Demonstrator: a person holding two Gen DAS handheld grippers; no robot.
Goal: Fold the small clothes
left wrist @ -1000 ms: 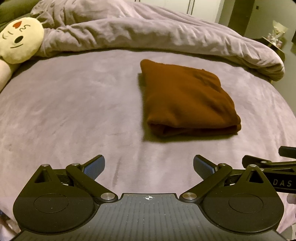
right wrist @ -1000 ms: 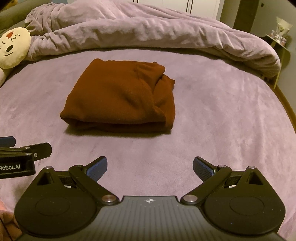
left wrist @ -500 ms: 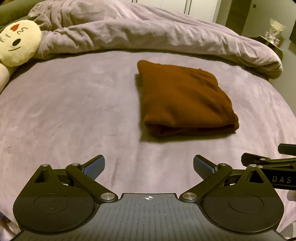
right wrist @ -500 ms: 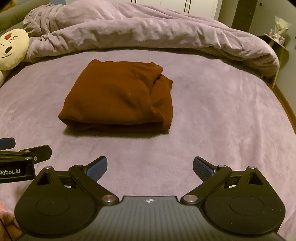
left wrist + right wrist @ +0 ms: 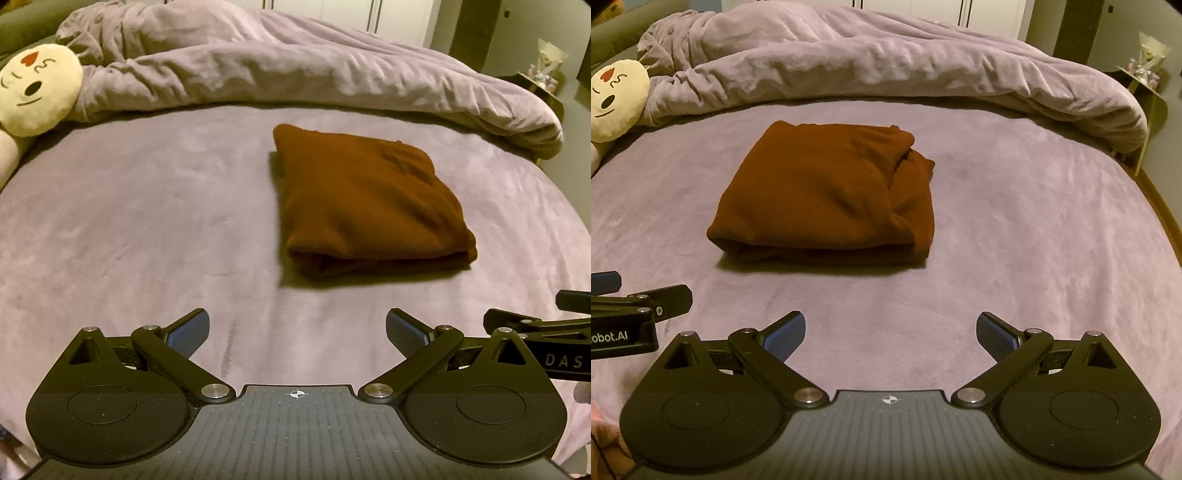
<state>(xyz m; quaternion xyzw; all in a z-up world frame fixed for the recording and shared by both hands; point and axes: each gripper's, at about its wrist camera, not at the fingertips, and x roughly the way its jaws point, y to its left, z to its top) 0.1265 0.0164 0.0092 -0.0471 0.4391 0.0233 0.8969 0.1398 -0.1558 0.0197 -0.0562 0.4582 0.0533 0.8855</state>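
We look across a bed (image 5: 147, 229) covered by a smooth mauve plush sheet that fills most of both views. Along its far side a rumpled duvet (image 5: 886, 62) of the same mauve lies heaped in a long ridge from left to right. At the far left a cream plush toy (image 5: 35, 86) with a red heart and a winking face rests against the duvet. Behind the bed we see pale cupboard doors (image 5: 369, 14), with a dark vertical panel (image 5: 1075, 26) to their right. At the far right a small yellow-green side table (image 5: 1145, 88) holds some pale wrapped items, too small to identify. The light is dim and warm.
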